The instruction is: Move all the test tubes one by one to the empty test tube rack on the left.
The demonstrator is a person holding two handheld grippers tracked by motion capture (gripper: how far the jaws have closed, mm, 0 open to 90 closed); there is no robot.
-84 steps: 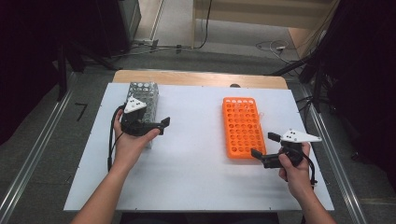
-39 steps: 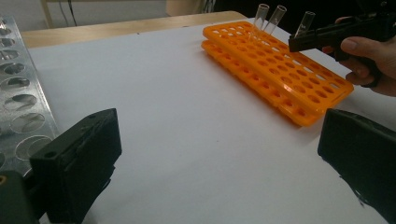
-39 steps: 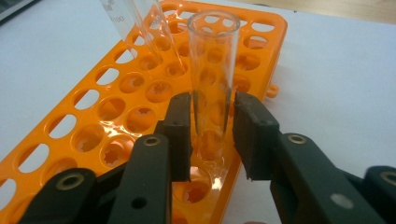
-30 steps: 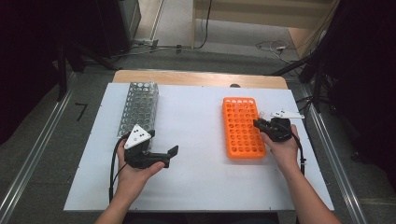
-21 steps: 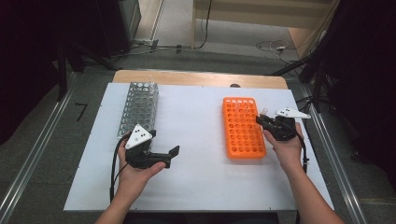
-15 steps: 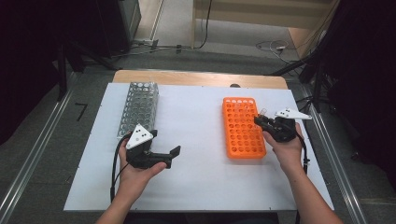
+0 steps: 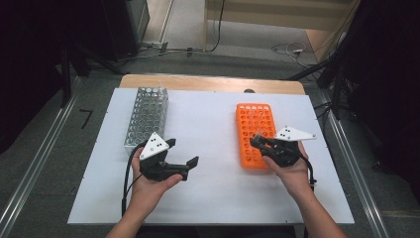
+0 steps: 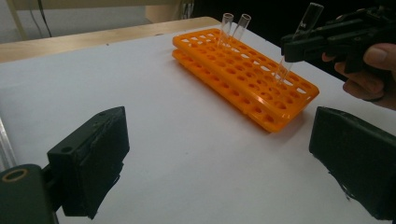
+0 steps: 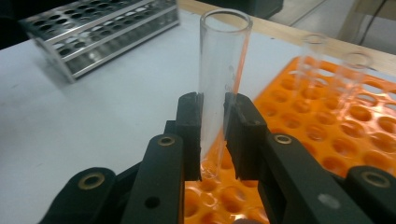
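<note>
In my right gripper (image 9: 212,135) the two black jaws are pressed onto a clear glass test tube (image 9: 219,79), which stands nearly upright between the pads with its open mouth at twelve o'clock and its rounded bottom just above the holes of the orange rack (image 9: 327,140). From above, that gripper (image 7: 257,141) sits over the near right part of the orange rack (image 7: 255,116), my hand (image 7: 292,171) behind it at about five o'clock. The tube leans a little, its top tipped away from the rack's front edge, as the left gripper view shows: the test tube (image 8: 294,44) is pinched partway up its length, its lower end over a hole near the rack's corner. My left gripper (image 7: 184,152) rests over the bare white table (image 7: 218,198), its jaws spread wide with nothing between them; they have just been closing a touch. It points toward three o'clock, at the orange rack (image 8: 243,70), well apart from it. Farther off, at the rack's far end, two more glass tubes (image 8: 233,25) stand side by side in their holes. At about eleven o'clock from my left hand lies the metal rack (image 7: 146,116), just beside that gripper's grey plate.
</note>
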